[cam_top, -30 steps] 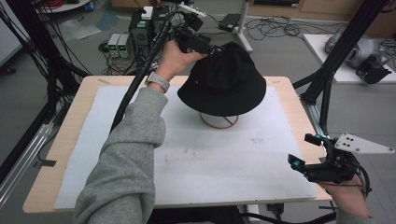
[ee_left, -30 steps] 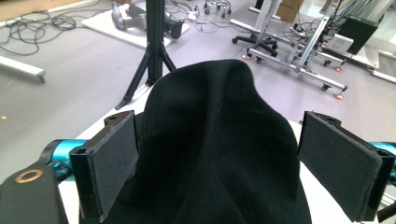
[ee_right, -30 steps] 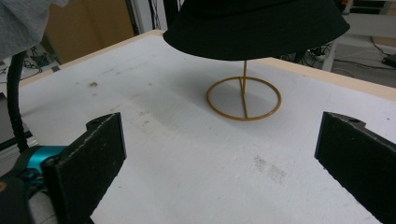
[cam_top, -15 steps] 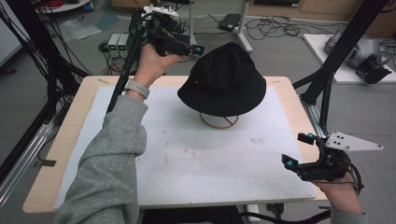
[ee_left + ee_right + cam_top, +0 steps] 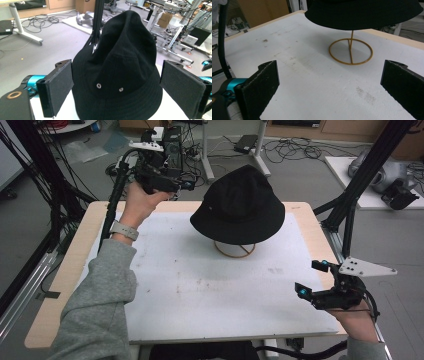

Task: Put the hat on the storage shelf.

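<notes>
Two grippers: both held off the hat, each with nothing between its jaws.
Hat (image 5: 241, 205): black bucket hat of soft woven cloth, rounded crown, drooping brim all round, two small metal eyelets on the side seen in the left gripper view (image 5: 117, 75); a small pale label on the crown.
Hat position: perched on the stand, toward the far middle of the table, brim clear of the mat.
Stand (image 5: 235, 249): thin gold wire, a round ring base lying flat on the mat with a straight rod rising from it into the hat (image 5: 350, 51).
Mat (image 5: 200, 290): white, matte, slightly grainy sheet with grey scuffs and smudges, covering most of the table.
Table (image 5: 70, 270): pale wood, its edge bare around the mat.
Left gripper (image 5: 186, 184): held in the air just left of the hat, beyond the table's far edge, pointing at the hat; flat black padded jaws spread wide, wider than the hat's crown, touching nothing (image 5: 117, 95).
Right gripper (image 5: 311, 277): near the right front edge of the mat, well apart from the hat, grey three-cornered plate on top; jaws spread wide over bare mat, holding nothing (image 5: 329, 87).
Left hand (image 5: 140, 202): wrapped round the left gripper's handle, grey knit sleeve, pale wristband.
</notes>
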